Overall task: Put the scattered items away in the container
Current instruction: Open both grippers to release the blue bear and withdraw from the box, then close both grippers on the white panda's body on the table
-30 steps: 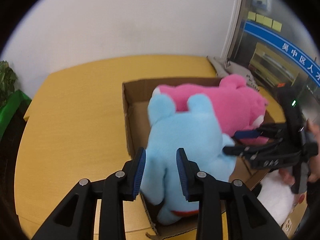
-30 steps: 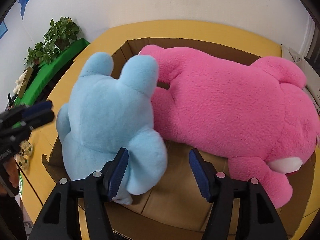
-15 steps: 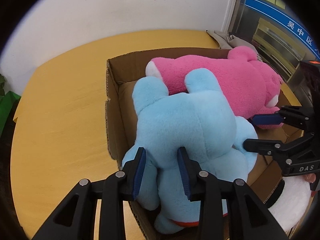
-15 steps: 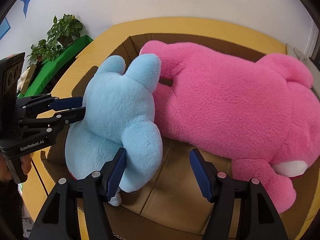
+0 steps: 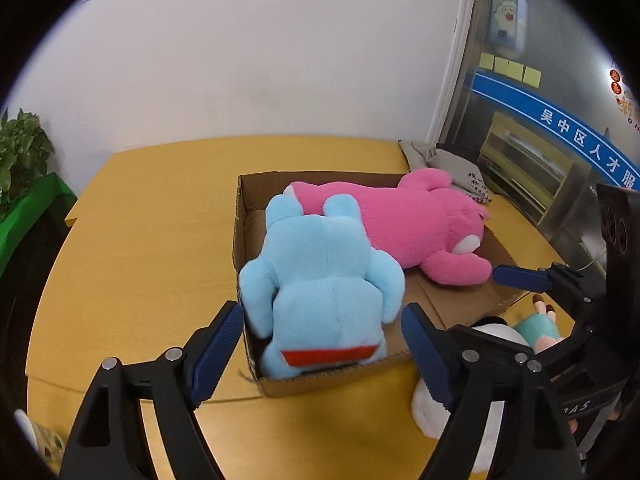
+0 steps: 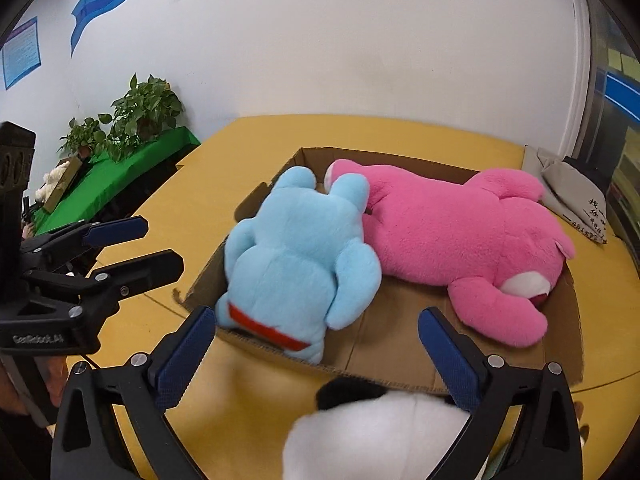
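**Fleece, cardboard, matt plastic**

The blue toy point(image 6: 296, 256) and pink toy point(image 6: 460, 240) are soft, fuzzy fleece. The box point(image 6: 400, 364) is rough brown corrugated cardboard. The table point(image 5: 152, 240) is smooth yellow wood-grain laminate. Gripper pads point(image 6: 184, 356) are ribbed blue rubber on matt black plastic.

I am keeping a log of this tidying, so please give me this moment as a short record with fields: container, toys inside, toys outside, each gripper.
container: cardboard box on yellow table
inside: blue plush, pink plush, side by side
outside: white and black plush, small teal doll
left gripper: jaws opening, holding nothing
right gripper: jaws opening, holding nothing
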Demonstrator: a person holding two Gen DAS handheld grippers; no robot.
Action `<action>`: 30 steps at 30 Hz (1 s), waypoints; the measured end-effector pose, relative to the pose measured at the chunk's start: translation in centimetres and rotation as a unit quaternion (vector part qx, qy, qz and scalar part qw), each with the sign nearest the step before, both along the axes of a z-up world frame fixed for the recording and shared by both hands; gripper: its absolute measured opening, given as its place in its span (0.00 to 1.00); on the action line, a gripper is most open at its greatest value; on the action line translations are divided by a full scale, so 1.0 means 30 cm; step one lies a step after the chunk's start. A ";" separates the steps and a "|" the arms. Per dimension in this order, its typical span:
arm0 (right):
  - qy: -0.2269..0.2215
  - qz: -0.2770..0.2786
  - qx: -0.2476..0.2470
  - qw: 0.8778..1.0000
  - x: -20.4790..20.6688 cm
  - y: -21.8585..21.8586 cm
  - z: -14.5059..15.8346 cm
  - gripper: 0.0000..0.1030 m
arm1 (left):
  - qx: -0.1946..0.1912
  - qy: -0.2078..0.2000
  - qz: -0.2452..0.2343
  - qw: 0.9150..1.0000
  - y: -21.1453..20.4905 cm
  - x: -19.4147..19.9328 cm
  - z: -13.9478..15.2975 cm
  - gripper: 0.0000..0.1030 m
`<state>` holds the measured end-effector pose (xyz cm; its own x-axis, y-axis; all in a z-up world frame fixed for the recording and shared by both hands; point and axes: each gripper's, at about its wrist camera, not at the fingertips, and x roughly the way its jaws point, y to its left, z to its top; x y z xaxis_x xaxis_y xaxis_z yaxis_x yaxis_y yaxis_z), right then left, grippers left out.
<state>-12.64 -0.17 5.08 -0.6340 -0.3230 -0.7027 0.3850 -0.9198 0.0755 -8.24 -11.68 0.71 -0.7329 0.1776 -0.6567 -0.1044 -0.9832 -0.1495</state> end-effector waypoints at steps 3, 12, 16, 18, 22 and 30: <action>0.016 -0.009 0.012 1.000 0.057 -0.003 0.010 1.00 | 0.011 0.001 0.010 1.000 0.004 0.051 0.002 0.79; 0.018 -0.016 0.018 1.000 0.099 0.041 0.012 1.00 | 0.037 0.001 0.013 0.999 0.035 0.106 -0.016 0.79; 0.019 -0.018 0.018 0.999 0.109 0.066 0.015 1.00 | 0.038 -0.003 0.014 0.999 0.048 0.115 -0.025 0.79; 0.019 -0.017 0.017 1.000 0.114 0.072 0.015 1.00 | 0.036 -0.003 0.013 0.999 0.057 0.120 -0.026 0.79; 0.021 -0.015 0.015 1.000 0.123 0.085 0.020 1.00 | 0.038 -0.004 0.014 0.999 0.066 0.123 -0.026 0.79; 0.021 -0.012 0.011 1.000 0.139 0.099 0.022 1.00 | 0.043 -0.007 0.010 0.999 0.085 0.127 -0.031 0.79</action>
